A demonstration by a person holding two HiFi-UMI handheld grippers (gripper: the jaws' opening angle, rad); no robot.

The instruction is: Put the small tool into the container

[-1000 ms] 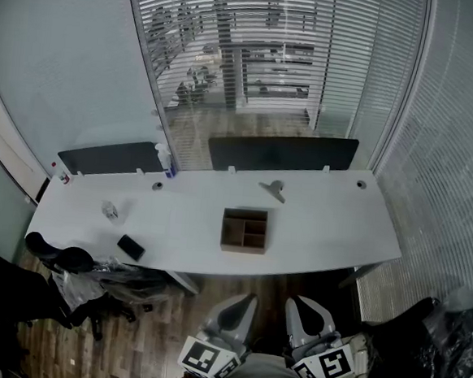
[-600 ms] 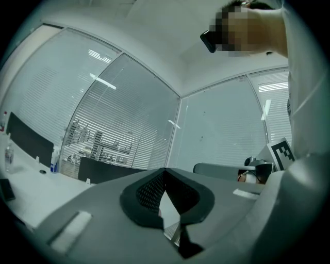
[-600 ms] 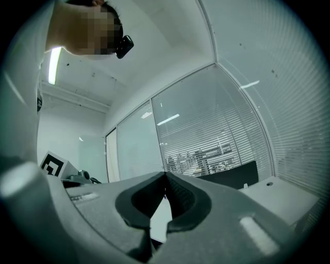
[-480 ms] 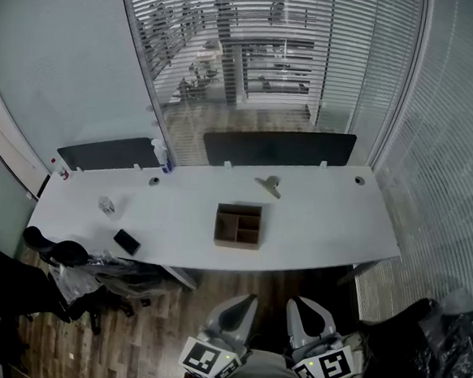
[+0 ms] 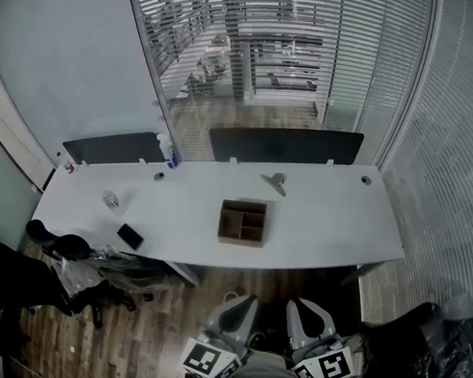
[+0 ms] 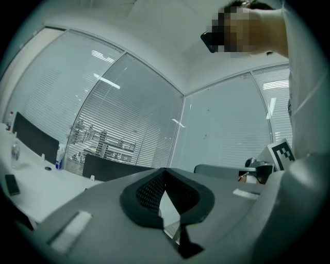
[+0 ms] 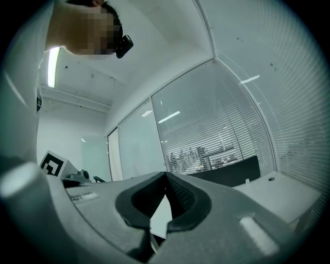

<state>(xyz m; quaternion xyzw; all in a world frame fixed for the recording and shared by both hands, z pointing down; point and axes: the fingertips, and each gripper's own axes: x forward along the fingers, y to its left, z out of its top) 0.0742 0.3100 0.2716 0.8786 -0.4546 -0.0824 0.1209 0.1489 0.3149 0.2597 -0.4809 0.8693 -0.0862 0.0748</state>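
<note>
Small tool [image 5: 274,182] update: saw zero change, still lay beyond wooden container [image 5: 243,224] on desk [image 5: 323,224]. Kept left gripper [image 5: 246,301] and right gripper [image 5: 293,304] clamped together, empty, near side; hadn't started.

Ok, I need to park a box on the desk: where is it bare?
Widest: the desk's right end, from the container to the edge. Also between container and phone. Busier at the left end: phone and a small clear object.

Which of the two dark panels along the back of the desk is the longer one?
The right-hand panel, directly behind the brown compartment box. The left panel is clearly shorter and sits off to the box's left.
</note>
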